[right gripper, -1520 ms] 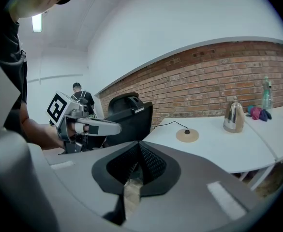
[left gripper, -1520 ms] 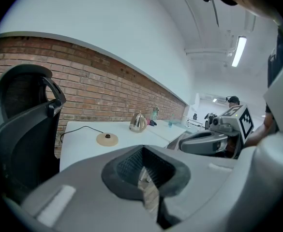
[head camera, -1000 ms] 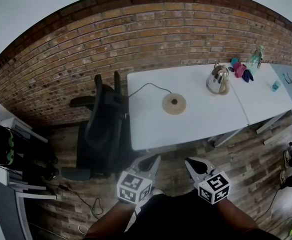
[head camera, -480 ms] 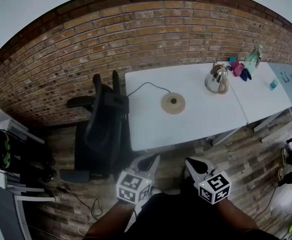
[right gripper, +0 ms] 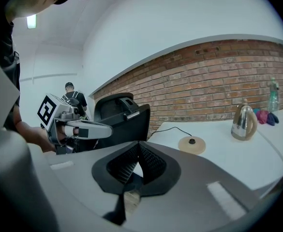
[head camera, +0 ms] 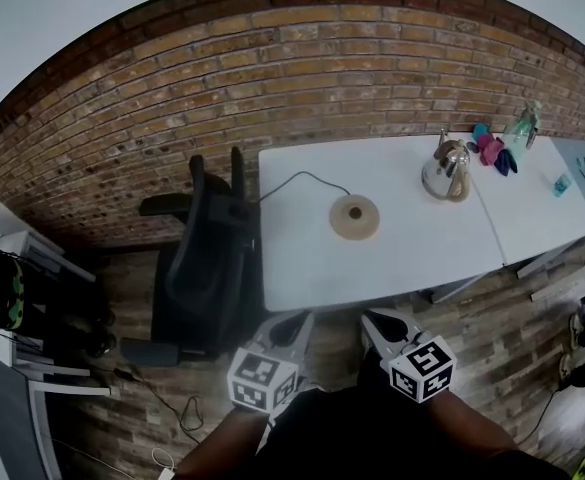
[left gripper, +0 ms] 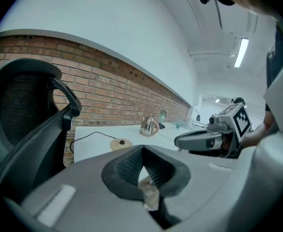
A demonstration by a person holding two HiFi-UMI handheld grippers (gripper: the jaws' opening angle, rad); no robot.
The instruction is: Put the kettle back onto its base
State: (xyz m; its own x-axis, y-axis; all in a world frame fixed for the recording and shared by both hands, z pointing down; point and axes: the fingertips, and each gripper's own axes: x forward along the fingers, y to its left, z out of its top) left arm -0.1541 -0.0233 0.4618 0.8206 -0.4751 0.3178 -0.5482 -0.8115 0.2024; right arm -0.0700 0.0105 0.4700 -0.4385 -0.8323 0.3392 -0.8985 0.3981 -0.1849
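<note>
The left gripper [head camera: 302,323] and the right gripper [head camera: 372,323] hang low in front of the person, short of the table's near edge. Each has its jaws pressed together with nothing between them, which only their own views make plain. To their left an office chair [head camera: 207,258] stands against the left edge of the white table [head camera: 302,268]. The round base [head camera: 354,216] lies about mid-width on the table, and its cord [head camera: 292,180] runs toward the far left corner. The steel kettle [head camera: 442,168] stands upright well apart from the base, near the far right corner. Trouble could come three ways: the jaws must open first, the smooth metal body could slip, and the light base may skid if the kettle lands off its centre pin. Only the head view gives this layout; the right gripper view adds the kettle's side profile and a second person [right gripper: 72,96] beyond the chair.
</note>
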